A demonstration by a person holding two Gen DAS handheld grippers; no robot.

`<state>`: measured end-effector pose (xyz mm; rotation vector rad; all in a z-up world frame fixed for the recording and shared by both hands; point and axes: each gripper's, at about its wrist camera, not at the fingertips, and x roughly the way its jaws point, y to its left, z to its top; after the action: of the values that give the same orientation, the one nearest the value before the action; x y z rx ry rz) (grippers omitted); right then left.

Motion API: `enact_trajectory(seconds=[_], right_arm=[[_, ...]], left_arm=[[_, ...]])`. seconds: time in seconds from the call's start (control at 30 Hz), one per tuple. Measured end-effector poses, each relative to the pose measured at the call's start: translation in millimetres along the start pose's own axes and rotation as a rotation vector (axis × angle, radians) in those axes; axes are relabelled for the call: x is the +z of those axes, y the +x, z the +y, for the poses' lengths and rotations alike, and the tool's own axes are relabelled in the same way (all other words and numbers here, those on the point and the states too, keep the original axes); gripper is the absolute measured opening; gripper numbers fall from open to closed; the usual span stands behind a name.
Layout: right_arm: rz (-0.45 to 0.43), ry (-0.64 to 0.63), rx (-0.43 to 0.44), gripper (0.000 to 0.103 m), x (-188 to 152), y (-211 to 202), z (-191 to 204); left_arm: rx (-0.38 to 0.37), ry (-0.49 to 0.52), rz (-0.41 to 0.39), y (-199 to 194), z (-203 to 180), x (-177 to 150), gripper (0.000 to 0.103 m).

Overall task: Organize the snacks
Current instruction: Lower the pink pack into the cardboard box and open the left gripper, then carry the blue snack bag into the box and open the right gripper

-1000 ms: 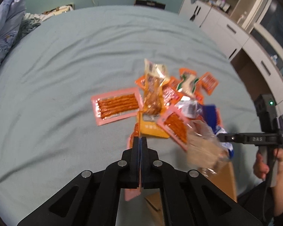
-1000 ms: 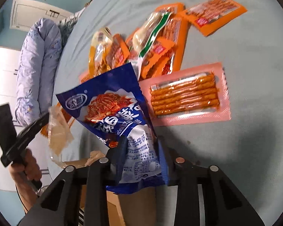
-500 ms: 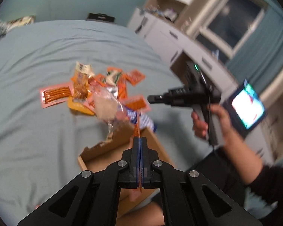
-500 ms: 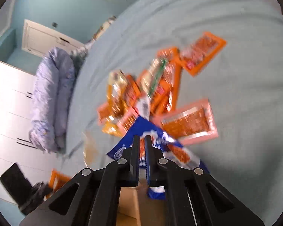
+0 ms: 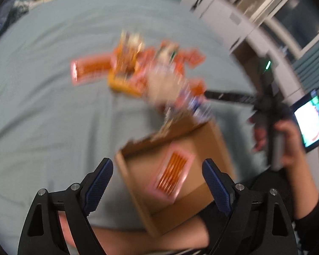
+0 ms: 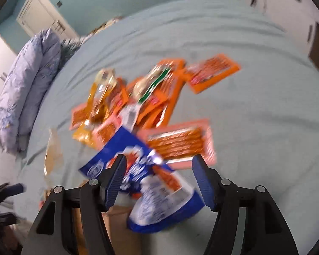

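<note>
Pink snack pack (image 5: 173,172) in box (image 5: 212,140), long axis diagonal; both grippers (image 5: 157,177) (image 6: 158,177) opening, nothing pinched.

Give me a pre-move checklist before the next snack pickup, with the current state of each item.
1. Left claw free of snacks: ok, jaws opening, nothing pressed between them.
2. Pink stick-snack packet inside the cardboard box: ok.
3. Right claw free: ok, jaws opening, pads off the blue snack bag.
4. Blue snack bag in the box: cannot tell, it overlaps the box edge, blurred.
5. Snack pile remaining on the bed sheet: ok, many packets left.
</note>
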<state>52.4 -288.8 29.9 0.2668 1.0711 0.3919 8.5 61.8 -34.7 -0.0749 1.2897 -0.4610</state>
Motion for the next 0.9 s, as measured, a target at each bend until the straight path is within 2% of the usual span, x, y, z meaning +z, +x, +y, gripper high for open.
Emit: enact_trajectory(seconds=[0.07, 0.1, 0.17, 0.23, 0.4, 0.47, 0.5, 0.57, 0.67, 0.83, 0.9], right_arm=[[0.125, -0.022, 0.050, 0.064, -2.8, 20.7, 3.5], [0.155, -0.039, 0.041, 0.064, -6.1, 28.4, 4.8], [0.200, -0.101, -0.031, 0.064, -10.8, 44.6, 9.8], [0.223, -0.181, -0.111, 0.064, -9.2, 59.4, 17.9], [0.204, -0.221, -0.075, 0.063, -6.3, 67.0, 23.6], [0.201, -0.223, -0.026, 0.042, -9.3, 64.8, 23.7], [0.205, -0.218, -0.003, 0.035, -10.5, 63.1, 22.3], [0.211, -0.200, 0.028, 0.028, -8.8, 59.1, 17.1], [0.171, -0.174, 0.046, 0.018, -7.0, 42.6, 10.5], [-0.022, -0.047, 0.041, 0.017, -1.2, -9.6, -11.0], [-0.096, 0.016, 0.090, 0.017, -8.3, -35.6, -18.6]], left_arm=[[0.030, 0.036, 0.078, 18.1, -6.3, 0.4, 0.087], [0.035, 0.057, 0.104, 25.1, -9.8, 1.0, 0.087], [0.066, 0.085, 0.129, 33.8, -14.8, 2.1, 0.087], [0.099, 0.097, 0.153, 44.1, -15.2, 2.1, 0.087], [0.122, 0.066, 0.162, 57.7, -5.3, 7.1, 0.087], [0.151, 0.083, 0.144, 59.1, -5.8, 9.7, 0.087], [0.156, 0.092, 0.134, 58.6, -6.6, 10.5, 0.087], [0.184, 0.119, 0.103, 56.9, -9.0, 12.8, 0.087], [0.228, 0.152, 0.065, 56.0, -11.0, 14.4, 0.087], [0.256, 0.167, -0.018, 47.1, -15.1, 21.8, 0.087], [0.221, 0.159, -0.062, 43.3, -17.1, 33.3, 0.087]])
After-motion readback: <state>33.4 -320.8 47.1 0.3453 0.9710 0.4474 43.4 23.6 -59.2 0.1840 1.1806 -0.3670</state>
